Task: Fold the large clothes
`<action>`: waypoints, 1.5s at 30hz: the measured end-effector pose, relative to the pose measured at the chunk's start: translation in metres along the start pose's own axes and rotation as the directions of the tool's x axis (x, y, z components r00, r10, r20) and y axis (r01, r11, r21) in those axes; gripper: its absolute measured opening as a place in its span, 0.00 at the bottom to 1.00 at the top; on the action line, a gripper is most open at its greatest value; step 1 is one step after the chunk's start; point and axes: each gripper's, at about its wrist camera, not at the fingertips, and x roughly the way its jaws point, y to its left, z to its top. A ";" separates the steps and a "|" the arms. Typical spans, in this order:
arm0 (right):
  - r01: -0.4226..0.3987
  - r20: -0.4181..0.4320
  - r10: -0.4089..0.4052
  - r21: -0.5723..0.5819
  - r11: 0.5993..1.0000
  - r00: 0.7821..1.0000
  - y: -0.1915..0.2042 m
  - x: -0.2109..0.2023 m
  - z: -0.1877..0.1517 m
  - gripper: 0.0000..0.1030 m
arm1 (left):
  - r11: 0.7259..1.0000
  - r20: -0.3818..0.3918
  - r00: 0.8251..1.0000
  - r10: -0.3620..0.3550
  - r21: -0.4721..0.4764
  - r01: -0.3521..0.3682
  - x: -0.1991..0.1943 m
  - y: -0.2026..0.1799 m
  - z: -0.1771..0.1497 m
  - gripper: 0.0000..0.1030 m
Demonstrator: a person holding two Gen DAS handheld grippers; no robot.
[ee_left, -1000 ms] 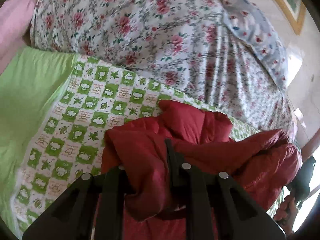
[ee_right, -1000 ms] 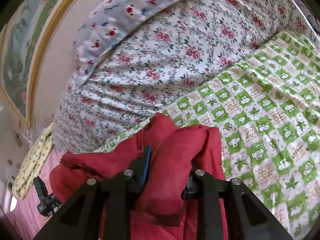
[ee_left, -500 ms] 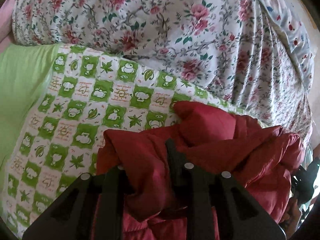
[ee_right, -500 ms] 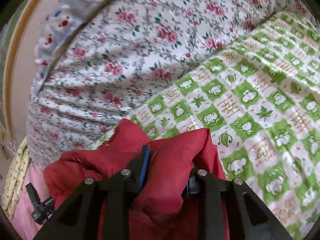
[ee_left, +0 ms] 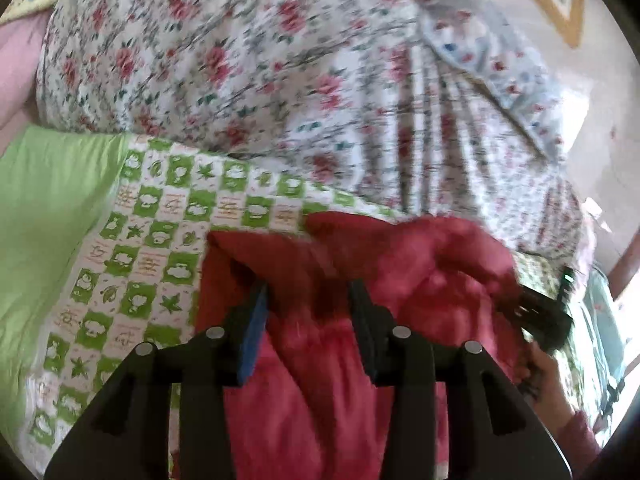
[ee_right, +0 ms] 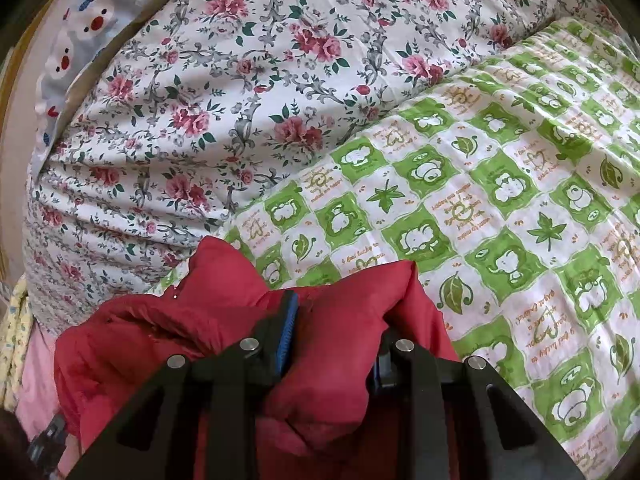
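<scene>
A red padded jacket [ee_left: 420,280] lies bunched on the green checked sheet [ee_left: 152,264]. My left gripper [ee_left: 308,292] sits over the jacket's left part. Its jaws are opening, and red fabric lies loosely between them, with the blue pad bare. In the right wrist view my right gripper [ee_right: 340,320] is shut on a thick fold of the red jacket [ee_right: 224,280], which bulges up between the fingers and hides the right pad. The right gripper [ee_left: 548,320] and the hand [ee_left: 548,376] holding it also show at the right edge of the left wrist view.
A big floral quilt [ee_right: 248,112] is heaped behind the jacket. A pale pillow with bear prints [ee_right: 80,40] leans against the wall. Plain green cloth [ee_left: 48,208] lies to the left, and checked sheet [ee_right: 520,208] spreads out to the right. A framed picture [ee_left: 560,4] hangs on the wall.
The left jaws, shut on a red fold before, have spread apart, and that camera has pulled back. The right gripper has sunk toward the bed, still clamped on its fold.
</scene>
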 end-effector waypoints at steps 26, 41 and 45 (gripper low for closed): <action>-0.049 -0.096 -0.006 -0.561 0.826 0.995 0.115 -0.063 -0.083 0.76 | 0.954 -0.128 0.979 0.156 0.276 -0.115 0.086 -0.070 -0.048 0.37; 0.020 -0.166 -0.091 -0.387 0.922 0.982 0.068 0.026 -0.039 0.77 | 0.969 -0.231 0.943 0.238 0.130 -0.212 0.134 -0.004 -0.016 0.36; 0.017 -0.158 -0.079 -0.364 0.931 0.984 0.061 0.032 -0.041 0.77 | 0.967 -0.244 0.939 0.244 0.139 -0.215 0.144 -0.005 -0.017 0.37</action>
